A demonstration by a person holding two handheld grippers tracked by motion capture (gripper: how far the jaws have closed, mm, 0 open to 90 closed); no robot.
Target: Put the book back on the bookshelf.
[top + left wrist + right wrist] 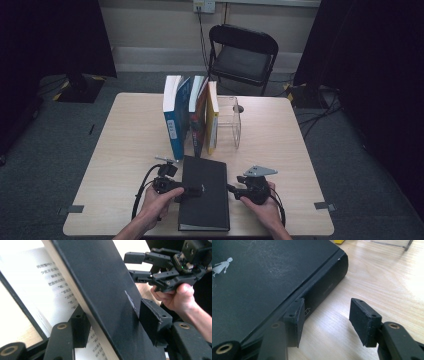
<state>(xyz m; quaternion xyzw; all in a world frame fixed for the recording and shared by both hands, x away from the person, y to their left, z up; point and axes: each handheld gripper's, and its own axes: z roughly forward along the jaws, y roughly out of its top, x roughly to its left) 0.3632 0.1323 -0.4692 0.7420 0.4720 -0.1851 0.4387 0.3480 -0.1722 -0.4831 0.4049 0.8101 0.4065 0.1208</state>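
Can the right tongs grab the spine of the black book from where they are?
Probably yes: the right tongs stand open right beside the black book, one pad against its spine and bare table around them.

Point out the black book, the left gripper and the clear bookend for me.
black book (207, 200): high view, middle of its front cover.
left gripper (196, 190): high view, between its fingertips at the cover's edge.
clear bookend (236, 129): high view, its upright plate.

Black claws (196, 190), brass screws, grey tri plate (259, 171)
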